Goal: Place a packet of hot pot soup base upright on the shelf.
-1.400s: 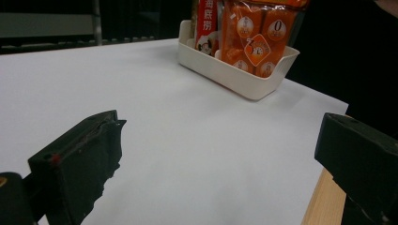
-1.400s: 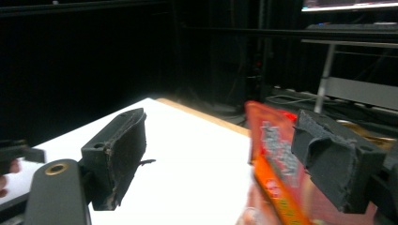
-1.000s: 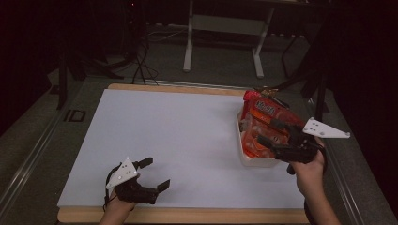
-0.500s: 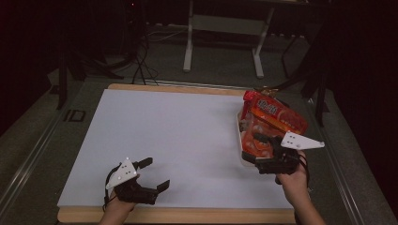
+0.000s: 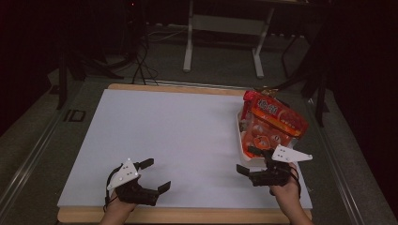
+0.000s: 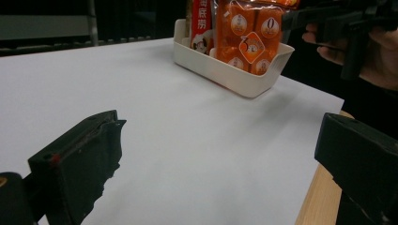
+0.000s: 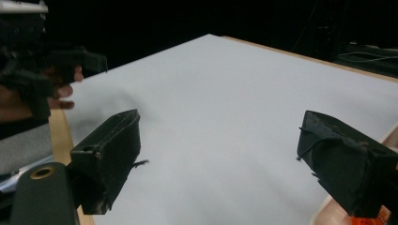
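On the white tabletop (image 5: 187, 140) your left gripper (image 5: 152, 176) and right gripper (image 5: 248, 161) sit near you, fingers spread wide and empty, while farther right the white tray (image 5: 241, 147) holds glossy orange-red snack packets (image 5: 274, 119).

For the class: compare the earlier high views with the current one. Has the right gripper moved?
Yes. The right gripper has pulled back toward the person, off the red-and-orange snack packets in the white plastic tray, to the white sheet's near edge.
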A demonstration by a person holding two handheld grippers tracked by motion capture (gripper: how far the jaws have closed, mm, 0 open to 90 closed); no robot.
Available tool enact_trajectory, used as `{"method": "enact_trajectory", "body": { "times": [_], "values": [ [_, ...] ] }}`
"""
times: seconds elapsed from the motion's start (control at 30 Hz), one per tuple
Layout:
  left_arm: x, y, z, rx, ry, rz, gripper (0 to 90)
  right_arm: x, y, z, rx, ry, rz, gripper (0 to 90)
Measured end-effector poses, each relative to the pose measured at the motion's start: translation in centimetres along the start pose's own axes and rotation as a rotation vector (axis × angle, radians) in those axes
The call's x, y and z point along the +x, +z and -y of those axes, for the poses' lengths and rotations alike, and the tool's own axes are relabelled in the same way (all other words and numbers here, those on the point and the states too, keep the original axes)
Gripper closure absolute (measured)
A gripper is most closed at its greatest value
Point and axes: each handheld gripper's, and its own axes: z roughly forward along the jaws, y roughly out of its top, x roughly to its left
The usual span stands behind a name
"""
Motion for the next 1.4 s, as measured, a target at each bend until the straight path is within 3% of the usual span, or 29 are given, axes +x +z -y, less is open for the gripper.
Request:
{"method": "enact_trajectory", "body": {
  "times": [0.2,0.5,0.8,1.07,1.4],
  "values": [
    [0.0,0.1,0.2,0.007,-0.002,0.010,1.6,0.7,0.5,0.9,0.016,-0.045,0.007,13.6],
    [-0.3,0.1,0.3,0.015,0.020,0.014,1.6,1.2,0.5,2.0,0.049,-0.027,-0.009,13.5],
    [-0.6,0.3,0.4,0.020,0.036,0.019,1.6,0.9,0.2,2.0,0.028,-0.021,-0.003,13.6],
    [-0.8,0.4,0.6,0.021,0.048,0.025,1.6,0.7,0.2,2.0,-0.010,-0.004,-0.025,13.5],
    [-0.6,0.3,0.6,0.009,0.045,0.024,1.6,0.3,0.2,2.1,-0.004,0.001,-0.005,13.6]
  ]
}}
